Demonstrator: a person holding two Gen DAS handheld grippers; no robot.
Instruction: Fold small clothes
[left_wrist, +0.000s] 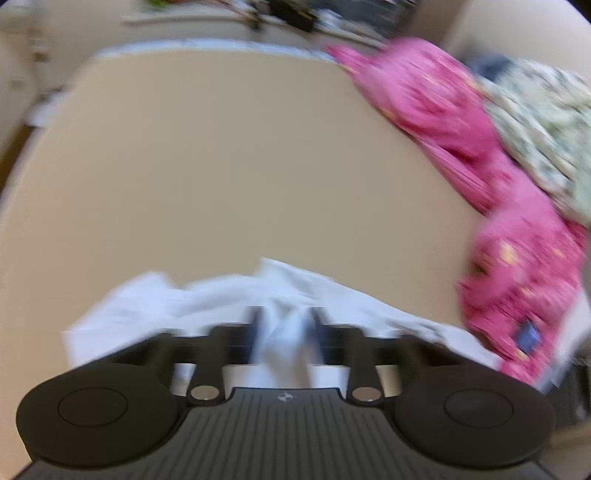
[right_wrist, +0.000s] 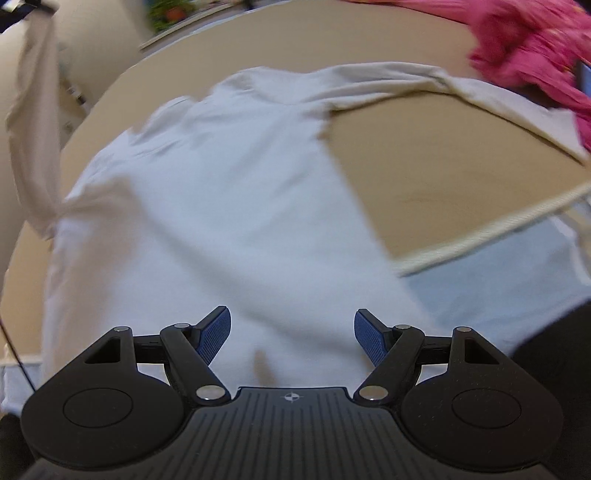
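White shirt (right_wrist: 221, 206) is spread on the tan surface (right_wrist: 443, 155), directly under the right hand-held gripper (right_wrist: 292, 334), whose jaws are parted with nothing held. Shirt cloth is seen between the left hand-held gripper's (left_wrist: 284, 328) blurred fingers; grip cannot be told. Pink garment (left_wrist: 461, 122) is piled at the far right.

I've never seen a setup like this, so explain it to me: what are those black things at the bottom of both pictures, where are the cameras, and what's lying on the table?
Each black thing is a hand-held two-finger gripper with a camera on it looking forward along its fingers. One picture is from the left gripper, the other from the right gripper. On the tan table lie a white shirt, a pink garment and a pale patterned cloth. The right gripper is open above the shirt, holding nothing. The left picture is blurred; white cloth shows between its fingers, but a grip cannot be confirmed.
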